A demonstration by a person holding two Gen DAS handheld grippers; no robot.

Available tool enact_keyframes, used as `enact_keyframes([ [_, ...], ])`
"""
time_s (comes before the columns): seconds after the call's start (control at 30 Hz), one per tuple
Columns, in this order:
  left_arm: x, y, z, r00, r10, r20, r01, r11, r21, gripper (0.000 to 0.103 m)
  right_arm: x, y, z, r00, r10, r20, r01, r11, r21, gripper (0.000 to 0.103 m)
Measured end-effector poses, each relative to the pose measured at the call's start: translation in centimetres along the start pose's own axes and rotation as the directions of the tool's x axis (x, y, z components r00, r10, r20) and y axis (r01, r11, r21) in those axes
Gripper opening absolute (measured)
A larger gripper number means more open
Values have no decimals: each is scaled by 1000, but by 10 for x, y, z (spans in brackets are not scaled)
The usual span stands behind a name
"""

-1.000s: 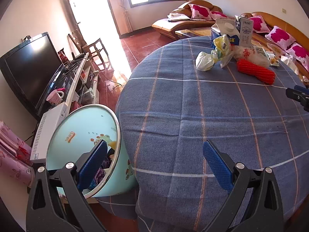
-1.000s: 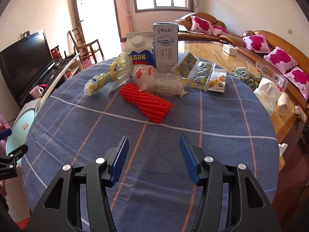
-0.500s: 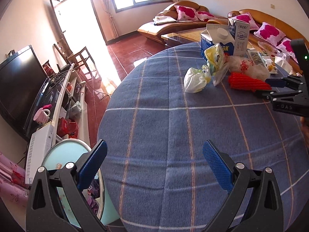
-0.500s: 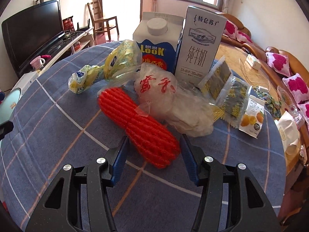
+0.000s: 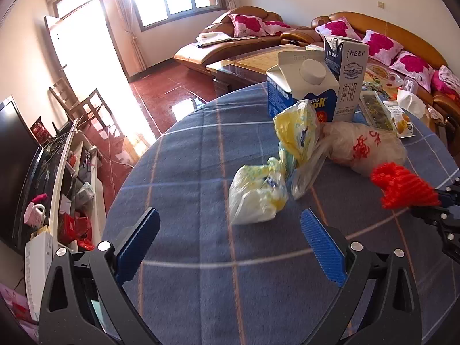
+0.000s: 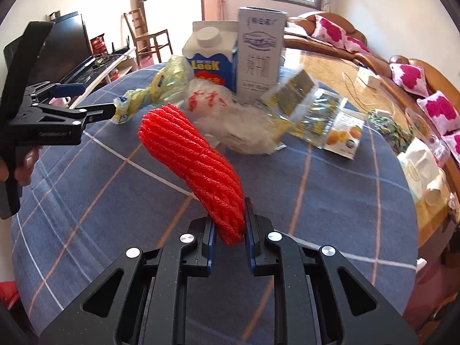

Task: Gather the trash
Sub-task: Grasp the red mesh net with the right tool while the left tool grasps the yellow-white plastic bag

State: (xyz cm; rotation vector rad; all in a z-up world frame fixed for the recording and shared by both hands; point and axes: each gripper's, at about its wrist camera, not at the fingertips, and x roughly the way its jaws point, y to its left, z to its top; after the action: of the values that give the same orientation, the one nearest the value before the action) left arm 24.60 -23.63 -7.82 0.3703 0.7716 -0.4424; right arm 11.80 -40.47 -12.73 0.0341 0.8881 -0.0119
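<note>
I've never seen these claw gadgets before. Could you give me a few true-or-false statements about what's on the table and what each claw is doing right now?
1. The right claw is clamped on the red foam net sleeve. True.
2. The left claw holds the crumpled yellow-and-white plastic bag. False: its jaws are wide open, with the bag lying ahead of it.
3. The blue-and-white gable-top carton with a white cap stands upright. True.
4. The tall white milk carton lies on its side. False: it stands upright beside the blue carton.
5. The round table wears a blue checked tablecloth. True.

On the table [image 5: 187,273], two cartons [image 6: 235,54] stand behind a heap of bags [image 6: 230,115], snack packets [image 6: 322,115] to its right, foam net [image 6: 195,158] in front, raised off the cloth.
</note>
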Motion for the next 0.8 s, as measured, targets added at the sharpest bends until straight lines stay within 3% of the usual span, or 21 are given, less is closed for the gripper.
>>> enact_keyframes([
  [0.17, 33, -14, 19, 999, -27, -36, 27, 1000, 10, 78, -16, -32, -17, 998, -59, -17, 60, 994, 87, 18],
  [0.23, 43, -19, 19, 997, -43, -65, 44, 999, 18, 69, -20, -40, -24, 996, -84, -19, 86, 991, 104, 18],
  [0.27, 48, -21, 18, 996, -46, -80, 48, 999, 19, 59, -21, -44, -27, 996, -86, -21, 88, 989, 116, 18],
  [0.37, 47, -24, 14, 996, -45, -74, 47, 999, 27, 45, -26, -49, -35, 996, -91, -19, 93, 984, 149, 18],
  [0.47, 37, -20, 8, 992, -100, -70, 101, 995, 0, 43, -31, -48, -38, 996, -88, -1, 87, 980, 178, 18],
  [0.8, -49, -4, -36, 999, -23, 28, 23, 1000, -1, 43, -47, -18, -44, 996, -85, 30, 78, 977, 200, 18],
])
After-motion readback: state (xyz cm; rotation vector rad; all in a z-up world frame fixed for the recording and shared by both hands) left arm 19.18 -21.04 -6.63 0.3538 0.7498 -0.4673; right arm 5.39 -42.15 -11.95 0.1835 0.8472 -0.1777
